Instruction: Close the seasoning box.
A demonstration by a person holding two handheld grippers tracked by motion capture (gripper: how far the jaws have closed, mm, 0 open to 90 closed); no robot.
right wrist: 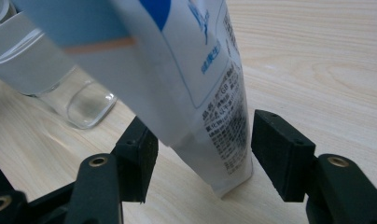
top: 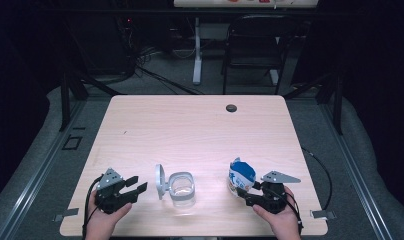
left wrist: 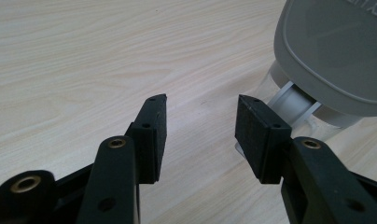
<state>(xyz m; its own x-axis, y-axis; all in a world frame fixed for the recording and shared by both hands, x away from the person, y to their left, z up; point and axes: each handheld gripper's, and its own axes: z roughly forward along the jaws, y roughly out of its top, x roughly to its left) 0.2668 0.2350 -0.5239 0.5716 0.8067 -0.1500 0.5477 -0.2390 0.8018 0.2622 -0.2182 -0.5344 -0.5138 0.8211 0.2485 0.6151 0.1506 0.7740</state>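
A blue and white printed pouch [top: 240,175] [right wrist: 191,70] stands upright near the table's front right. My right gripper [top: 243,193] [right wrist: 205,135] is open, one jaw on each side of the pouch's bottom, with small gaps showing between the pads and the pouch. A clear container [top: 182,189] [right wrist: 46,70] sits at front centre, its grey hinged lid [top: 160,181] [left wrist: 336,51] swung open and standing on its left side. My left gripper [top: 136,185] [left wrist: 200,121] is open and holds nothing, just left of the lid.
The light wooden table [top: 190,130] has a dark round grommet [top: 231,108] near its far edge. A black chair [top: 260,45] and a white desk leg [top: 197,50] stand beyond the table. Cables [top: 320,165] trail off the right side.
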